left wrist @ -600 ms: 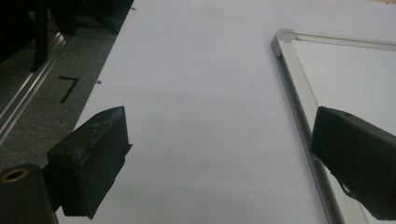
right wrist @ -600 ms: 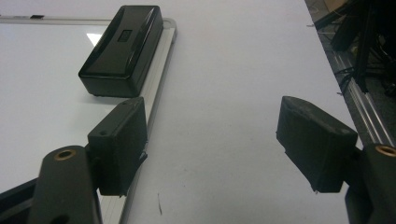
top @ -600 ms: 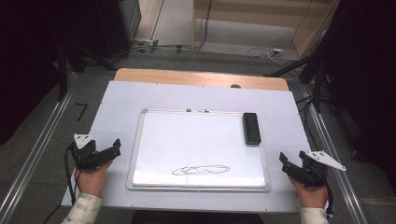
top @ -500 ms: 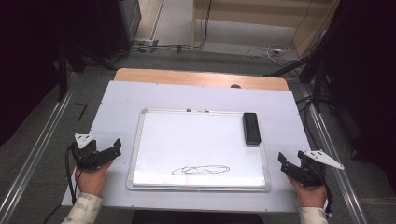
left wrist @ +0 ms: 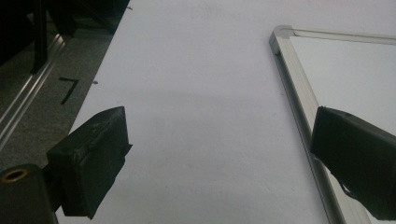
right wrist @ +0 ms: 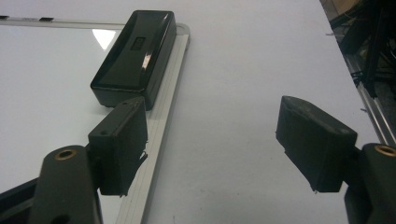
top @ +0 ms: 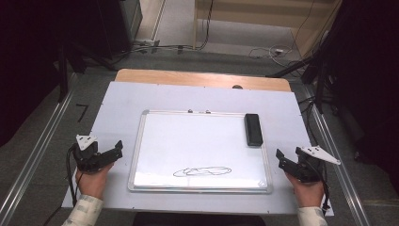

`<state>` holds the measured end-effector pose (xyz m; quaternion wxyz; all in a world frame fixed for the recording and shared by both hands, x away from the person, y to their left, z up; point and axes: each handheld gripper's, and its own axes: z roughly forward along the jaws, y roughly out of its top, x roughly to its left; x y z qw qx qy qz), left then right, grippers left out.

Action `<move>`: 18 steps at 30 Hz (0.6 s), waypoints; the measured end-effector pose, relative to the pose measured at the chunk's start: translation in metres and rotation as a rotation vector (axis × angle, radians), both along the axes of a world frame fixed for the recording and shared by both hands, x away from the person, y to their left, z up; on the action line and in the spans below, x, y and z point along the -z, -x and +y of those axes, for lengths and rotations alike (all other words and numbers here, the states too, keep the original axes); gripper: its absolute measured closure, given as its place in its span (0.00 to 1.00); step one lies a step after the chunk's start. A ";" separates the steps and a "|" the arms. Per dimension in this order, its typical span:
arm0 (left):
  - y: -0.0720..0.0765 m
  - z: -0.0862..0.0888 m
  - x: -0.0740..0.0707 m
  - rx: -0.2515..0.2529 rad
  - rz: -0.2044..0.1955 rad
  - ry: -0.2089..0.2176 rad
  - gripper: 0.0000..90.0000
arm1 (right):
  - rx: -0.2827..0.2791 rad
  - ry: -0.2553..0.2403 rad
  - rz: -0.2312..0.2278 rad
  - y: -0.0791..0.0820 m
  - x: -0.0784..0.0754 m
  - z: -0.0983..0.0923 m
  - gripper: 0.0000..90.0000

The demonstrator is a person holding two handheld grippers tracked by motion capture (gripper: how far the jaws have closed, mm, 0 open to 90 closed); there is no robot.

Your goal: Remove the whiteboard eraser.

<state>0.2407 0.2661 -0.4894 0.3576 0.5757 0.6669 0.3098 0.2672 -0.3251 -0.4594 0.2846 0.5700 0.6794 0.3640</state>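
**Right tongs shifted slightly; both sets open beside the whiteboard**

Since the earlier frame, the right tongs (top: 288,162) have drifted a little toward the near edge of the tabletop (top: 117,108); the left tongs (top: 110,151) hold the same place. Nothing else has changed position.

Left tongs: held in the left hand (top: 91,181) at the left side of the whiteboard (top: 202,141), over bare white tabletop. In the left gripper view the jaws stand wide apart with nothing between them, and the board's metal frame runs just beside the right-hand jaw.

Right tongs: held in the right hand (top: 308,193) at the right side of the whiteboard, over bare tabletop. In the right gripper view the jaws are spread and empty; one jaw lies over the frame edge, the other over the tabletop.

Whiteboard: lies flat at the centre of the tabletop, between the two tongs. A black scribble (top: 202,171) is drawn near its front edge.

Eraser (top: 253,129): a black block lying flat on the board's far right corner, against the frame, ahead of the right tongs and apart from them.
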 end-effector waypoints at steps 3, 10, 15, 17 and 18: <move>0.000 0.001 0.000 -0.001 0.002 0.002 0.06 | -0.006 0.008 0.001 -0.004 -0.001 0.004 0.26; 0.000 0.001 0.000 -0.003 0.004 -0.001 0.06 | -0.018 0.010 -0.001 -0.011 -0.002 0.009 0.26; -0.001 0.000 0.001 -0.002 0.006 -0.001 0.06 | -0.031 0.013 0.003 -0.017 -0.002 0.014 0.24; -0.001 0.000 0.001 -0.002 0.006 -0.001 0.06 | -0.037 0.014 0.004 -0.019 -0.002 0.016 0.23; -0.001 0.001 0.001 -0.003 0.006 -0.001 0.06 | -0.039 0.015 0.005 -0.020 -0.002 0.018 0.23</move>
